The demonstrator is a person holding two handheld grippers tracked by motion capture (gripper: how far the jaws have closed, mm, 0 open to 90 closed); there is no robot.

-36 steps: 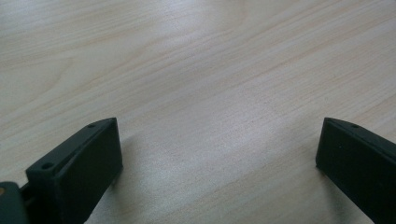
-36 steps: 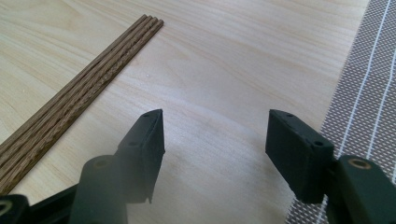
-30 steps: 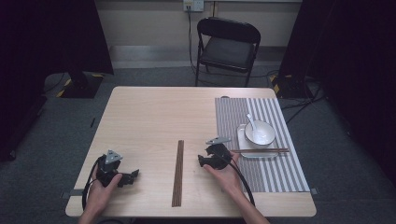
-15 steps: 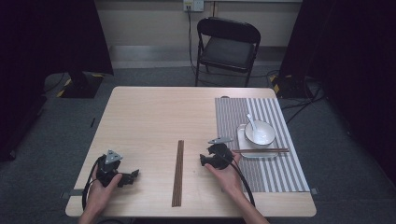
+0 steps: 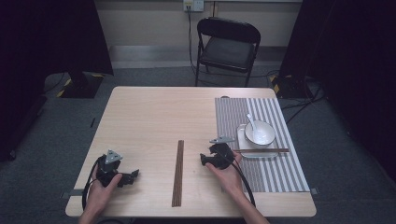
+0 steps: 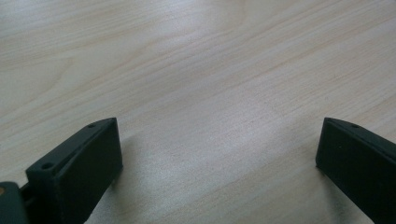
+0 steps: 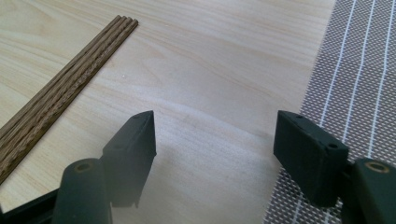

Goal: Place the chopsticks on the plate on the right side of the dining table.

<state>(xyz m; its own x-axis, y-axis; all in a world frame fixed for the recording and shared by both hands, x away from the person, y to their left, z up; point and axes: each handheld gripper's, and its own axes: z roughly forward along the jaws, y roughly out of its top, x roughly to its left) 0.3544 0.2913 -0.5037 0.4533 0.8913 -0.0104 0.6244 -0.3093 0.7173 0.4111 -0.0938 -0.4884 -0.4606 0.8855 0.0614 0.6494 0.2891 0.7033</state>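
With both the left gripper (image 5: 133,176) and right gripper (image 5: 204,159) held open and empty, no grasp is begun, and the chopsticks (image 5: 177,171) lying between them on the desk (image 5: 154,116) are judged the next thing to be approached.

A black folding chair (image 5: 227,46) stands at top centre against a pale wall (image 5: 149,18) (outlet (image 5: 193,4) above), dark curtains (image 5: 51,37) flanking, grey carpet (image 5: 56,116) around.

table (image 7: 224,56): pale matt wood | chopsticks (image 7: 60,93): dark grained wood | placemat (image 7: 355,93): woven cloth
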